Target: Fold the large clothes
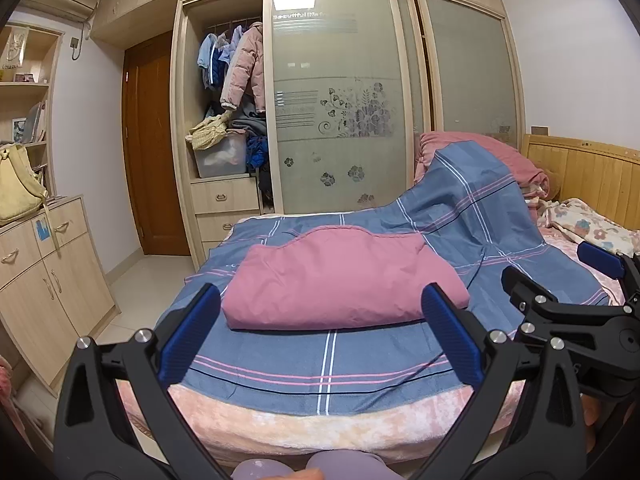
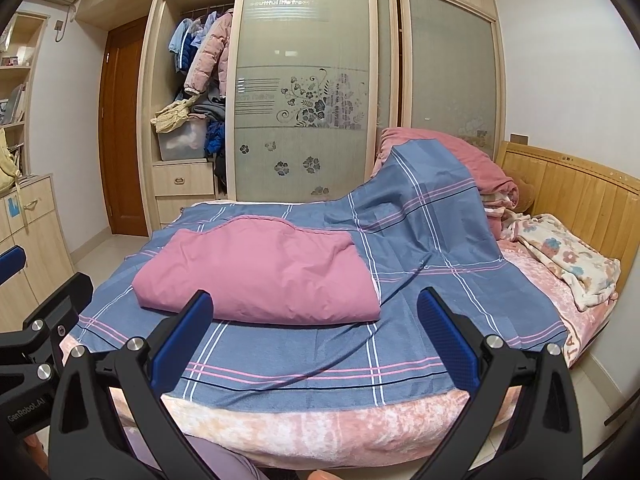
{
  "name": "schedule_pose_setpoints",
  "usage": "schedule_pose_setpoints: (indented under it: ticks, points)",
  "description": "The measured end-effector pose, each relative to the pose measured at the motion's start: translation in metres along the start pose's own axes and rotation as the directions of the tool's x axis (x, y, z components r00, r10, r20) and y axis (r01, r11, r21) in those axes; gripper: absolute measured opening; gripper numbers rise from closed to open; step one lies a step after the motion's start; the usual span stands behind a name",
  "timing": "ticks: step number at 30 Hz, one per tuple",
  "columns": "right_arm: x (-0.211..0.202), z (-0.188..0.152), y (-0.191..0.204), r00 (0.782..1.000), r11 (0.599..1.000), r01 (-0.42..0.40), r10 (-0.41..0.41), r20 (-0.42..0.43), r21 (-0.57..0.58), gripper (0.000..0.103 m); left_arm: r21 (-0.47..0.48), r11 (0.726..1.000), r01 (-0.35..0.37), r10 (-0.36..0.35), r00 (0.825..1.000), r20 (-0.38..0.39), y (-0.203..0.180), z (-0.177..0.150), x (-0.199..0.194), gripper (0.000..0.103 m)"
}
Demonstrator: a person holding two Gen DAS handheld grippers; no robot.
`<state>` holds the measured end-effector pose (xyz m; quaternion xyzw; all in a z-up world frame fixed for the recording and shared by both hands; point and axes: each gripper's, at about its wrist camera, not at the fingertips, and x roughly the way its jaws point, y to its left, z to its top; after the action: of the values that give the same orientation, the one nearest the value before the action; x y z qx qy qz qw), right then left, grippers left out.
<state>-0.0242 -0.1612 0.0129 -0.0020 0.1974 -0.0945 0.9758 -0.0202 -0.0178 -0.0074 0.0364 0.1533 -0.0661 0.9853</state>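
In front of me is a bed [image 1: 304, 428] with a wooden headboard [image 2: 576, 188]. Behind it stands a wardrobe [image 1: 336, 92] with frosted sliding doors, beside a brown door [image 1: 154, 144]. The floor [image 1: 144, 280] is pale tile.

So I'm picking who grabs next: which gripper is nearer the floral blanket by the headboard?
Right. The right gripper sits on the floral blanket's side; the left gripper is farther, facing the folded pink garment.

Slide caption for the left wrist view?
Open left gripper faces folded pink garment on plaid sheet; right gripper alongside.
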Motion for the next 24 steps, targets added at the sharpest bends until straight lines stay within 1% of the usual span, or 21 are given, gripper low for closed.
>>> schedule_pose_setpoints:
  ticks: [24]
  points:
    - [-0.0003, -0.0006, 0.0013, 1.000, 1.000, 0.001, -0.001, -0.001, 0.000, 0.102, -0.001, 1.000, 0.004, -0.004, 1.000, -0.006, 0.0014, -0.0008, -0.0002, 0.101]
